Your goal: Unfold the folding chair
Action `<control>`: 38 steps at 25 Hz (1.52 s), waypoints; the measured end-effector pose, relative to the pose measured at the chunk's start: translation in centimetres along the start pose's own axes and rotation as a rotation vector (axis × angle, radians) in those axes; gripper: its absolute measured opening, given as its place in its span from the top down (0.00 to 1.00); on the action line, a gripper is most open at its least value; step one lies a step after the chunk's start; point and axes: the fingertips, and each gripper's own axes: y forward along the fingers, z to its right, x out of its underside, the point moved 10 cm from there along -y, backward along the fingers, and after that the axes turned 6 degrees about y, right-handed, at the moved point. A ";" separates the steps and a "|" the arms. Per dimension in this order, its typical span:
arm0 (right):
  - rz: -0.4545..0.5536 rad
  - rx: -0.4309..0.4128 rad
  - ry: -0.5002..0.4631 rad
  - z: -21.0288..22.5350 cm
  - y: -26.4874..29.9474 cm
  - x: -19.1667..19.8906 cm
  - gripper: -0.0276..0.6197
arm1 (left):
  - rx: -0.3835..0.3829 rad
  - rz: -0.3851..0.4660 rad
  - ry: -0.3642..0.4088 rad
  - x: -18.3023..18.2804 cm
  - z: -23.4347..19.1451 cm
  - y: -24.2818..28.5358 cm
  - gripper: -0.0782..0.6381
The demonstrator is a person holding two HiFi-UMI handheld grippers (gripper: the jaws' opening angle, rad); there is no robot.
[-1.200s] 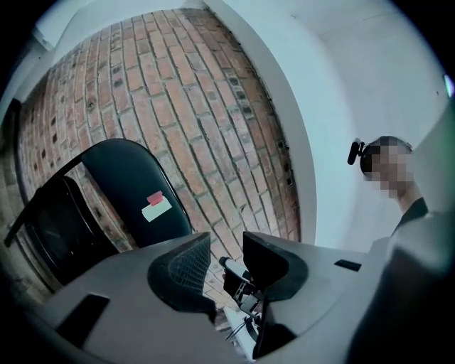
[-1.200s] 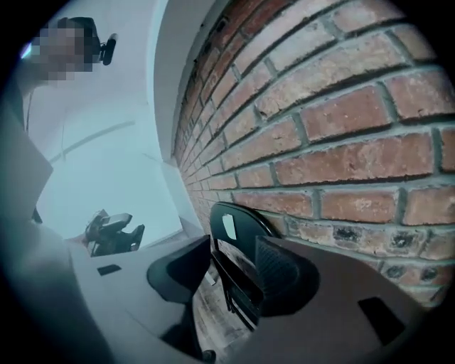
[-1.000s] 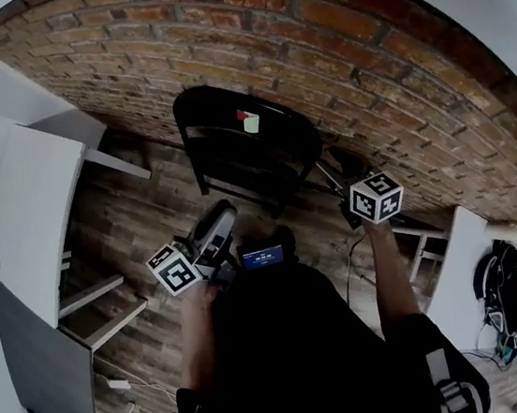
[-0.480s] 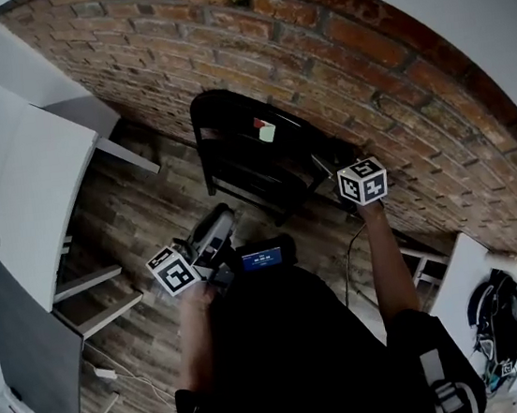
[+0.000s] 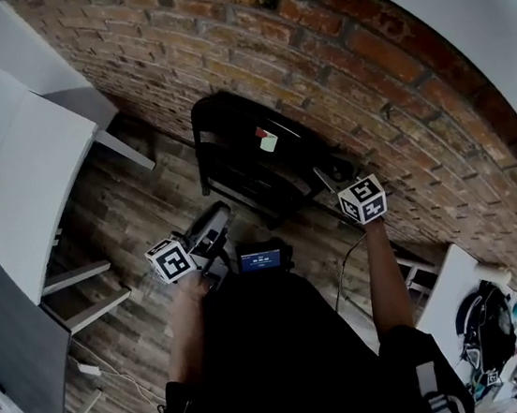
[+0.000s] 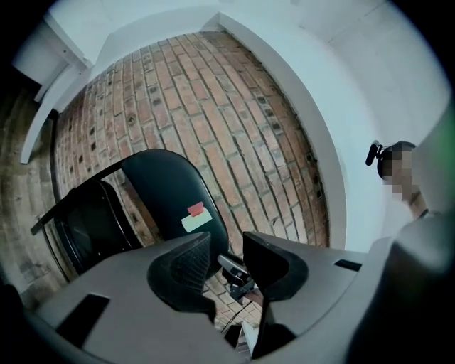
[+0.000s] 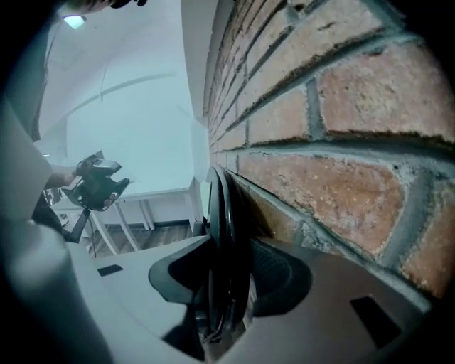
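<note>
My left gripper [image 6: 229, 259] hangs short of the black metal-framed folding chair [image 5: 250, 155], jaws half apart with nothing between them. My right gripper [image 7: 229, 281] is closing its jaws round the chair's thin side edge, which stands between the pads; I see no firm squeeze yet. The chair leans, folded as I judge it, against the red brick wall [image 5: 381, 62]. I'd let the right grip seat fully, tip the chair off the wall, then press the seat's front edge down with the left.
</note>
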 end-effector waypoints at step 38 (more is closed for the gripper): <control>-0.231 -0.337 -0.147 -10.8 4.8 -5.8 0.82 | -0.212 -0.063 -0.363 13.2 -17.1 3.3 0.48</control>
